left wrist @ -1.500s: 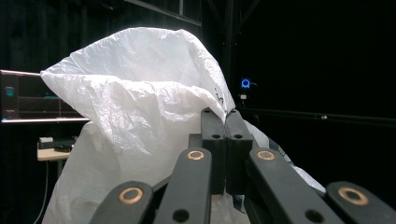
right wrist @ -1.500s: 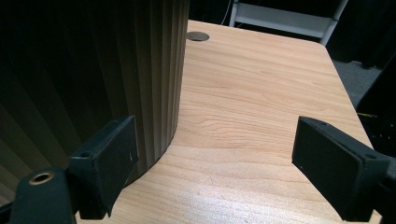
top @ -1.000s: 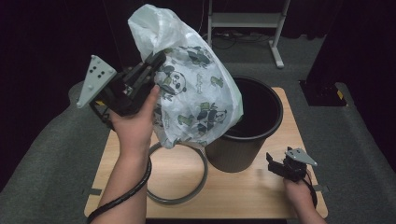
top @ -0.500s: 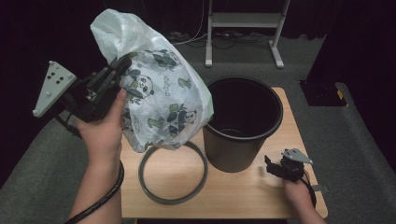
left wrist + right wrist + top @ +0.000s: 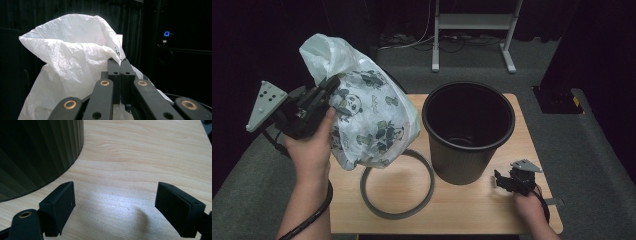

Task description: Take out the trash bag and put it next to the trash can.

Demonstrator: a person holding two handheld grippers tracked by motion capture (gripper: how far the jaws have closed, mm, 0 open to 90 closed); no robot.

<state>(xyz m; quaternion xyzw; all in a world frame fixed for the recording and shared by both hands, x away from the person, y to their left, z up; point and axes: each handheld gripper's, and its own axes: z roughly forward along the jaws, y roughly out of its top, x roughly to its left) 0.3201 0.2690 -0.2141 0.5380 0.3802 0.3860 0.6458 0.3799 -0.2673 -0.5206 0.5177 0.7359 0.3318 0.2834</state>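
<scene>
While the left gripper (image 5: pixel 331 86) hangs in the air over the table's left edge, its jaws are pressed together on a fold of a white plastic bag (image 5: pixel 372 125), pinching the thin film near the bag's mouth. In the left gripper view the two black pads meet flat against each other with the crumpled film caught between them, and the bag (image 5: pixel 72 65) billows up and to the left of the pads, its open top puffed wide. From the high view the bag shows a print of pandas and green leaves; it droops from the pinch, with its lower end above the wooden table (image 5: pixel 462 210), just over the top of a grey ring (image 5: pixel 398 185) that lies flat on the wood. The person's left hand (image 5: pixel 312 147) wraps the gripper's body from below.

A black ribbed bin (image 5: pixel 469 131) stands upright on the table to the right of the bag, near it, whether touching cannot be told. Its mouth is open and the inside is dark.

The right gripper (image 5: pixel 501 181) rests low over the table's near right corner, just beside the bin's base. Its jaws stand wide apart with bare wood between them, as the right gripper view shows, and the bin's ribbed wall (image 5: pixel 37 155) rises at that view's left, close to one pad (image 5: pixel 61 205) without touching it.
</scene>
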